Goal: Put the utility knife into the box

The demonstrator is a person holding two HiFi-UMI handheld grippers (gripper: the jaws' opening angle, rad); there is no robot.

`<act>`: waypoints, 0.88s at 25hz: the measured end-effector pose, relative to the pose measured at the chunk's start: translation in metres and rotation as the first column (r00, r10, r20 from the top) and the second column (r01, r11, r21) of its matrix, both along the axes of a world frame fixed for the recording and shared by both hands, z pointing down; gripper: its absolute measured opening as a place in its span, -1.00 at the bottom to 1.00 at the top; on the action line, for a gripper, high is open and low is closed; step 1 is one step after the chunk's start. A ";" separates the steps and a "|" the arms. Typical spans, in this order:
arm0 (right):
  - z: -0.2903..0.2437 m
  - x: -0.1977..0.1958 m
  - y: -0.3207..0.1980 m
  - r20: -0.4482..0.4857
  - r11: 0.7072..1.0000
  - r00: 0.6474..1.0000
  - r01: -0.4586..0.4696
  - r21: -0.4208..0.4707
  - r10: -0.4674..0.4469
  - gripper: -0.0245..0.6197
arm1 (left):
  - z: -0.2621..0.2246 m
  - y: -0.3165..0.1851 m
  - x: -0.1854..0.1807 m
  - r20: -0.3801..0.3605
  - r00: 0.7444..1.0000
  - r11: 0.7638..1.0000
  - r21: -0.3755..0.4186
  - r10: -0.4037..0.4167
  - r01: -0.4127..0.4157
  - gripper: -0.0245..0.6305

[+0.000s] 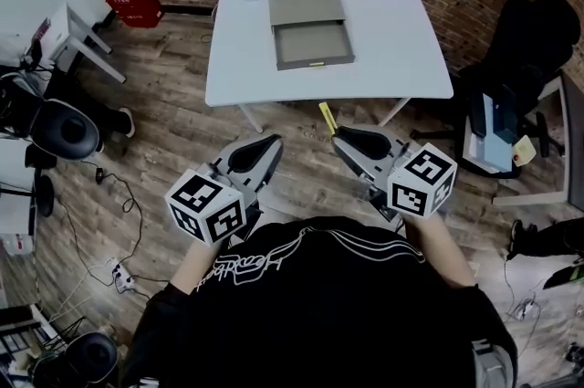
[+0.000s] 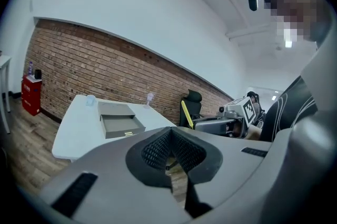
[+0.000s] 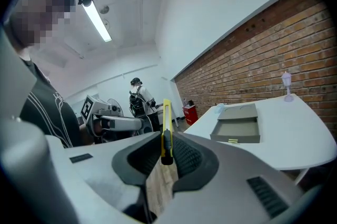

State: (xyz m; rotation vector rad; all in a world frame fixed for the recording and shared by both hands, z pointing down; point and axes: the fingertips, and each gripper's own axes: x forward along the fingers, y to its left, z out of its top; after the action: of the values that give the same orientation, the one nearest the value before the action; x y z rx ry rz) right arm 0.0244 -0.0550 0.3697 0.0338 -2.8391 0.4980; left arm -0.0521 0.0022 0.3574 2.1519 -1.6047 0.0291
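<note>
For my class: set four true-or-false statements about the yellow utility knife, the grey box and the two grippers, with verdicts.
1. The right gripper is clamped on the yellow utility knife. True.
2. The grey box stands on the wooden floor. False: it sits on the white table.
3. The left gripper holds nothing. True.
4. The knife lies inside the box. False: the right gripper holds it, short of the table.

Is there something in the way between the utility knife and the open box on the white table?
Nothing visible does. The right hand-held gripper holds the utility knife short of the table; only floor and bare table surface lie before the box, which stands open.
</note>
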 end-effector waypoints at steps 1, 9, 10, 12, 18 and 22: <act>0.000 -0.002 -0.002 0.003 1.000 1.000 0.002 -0.001 -0.002 -0.71 | 0.000 -0.002 -0.002 -0.003 1.000 1.000 -0.002 0.000 0.000 -0.84; 0.007 -0.018 -0.035 -0.009 1.000 1.000 -0.011 -0.004 0.011 -0.71 | 0.010 -0.031 -0.015 0.001 1.000 0.999 -0.036 0.023 -0.023 -0.83; 0.008 -0.021 -0.040 -0.014 1.000 1.000 -0.013 -0.002 0.013 -0.71 | 0.011 -0.035 -0.017 0.001 1.000 0.999 -0.040 0.029 -0.029 -0.83; 0.011 -0.028 -0.051 -0.030 1.000 0.999 -0.019 0.008 0.019 -0.71 | 0.015 -0.048 -0.023 -0.004 0.999 0.998 -0.051 0.043 -0.043 -0.83; 0.017 -0.056 -0.091 -0.069 1.000 0.997 -0.028 0.005 0.029 -0.71 | 0.021 -0.093 -0.047 -0.022 0.996 0.993 -0.076 0.090 -0.092 -0.83; 0.020 -0.077 -0.122 -0.104 0.999 0.994 -0.045 -0.004 0.045 -0.71 | 0.024 -0.123 -0.071 -0.040 0.993 0.990 -0.091 0.108 -0.111 -0.83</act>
State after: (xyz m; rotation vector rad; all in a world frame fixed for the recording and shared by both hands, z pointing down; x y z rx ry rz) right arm -0.0525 -0.1766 0.3899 0.1196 -2.7404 0.4992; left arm -0.1228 -0.1210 0.3819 2.1546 -1.4356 0.0980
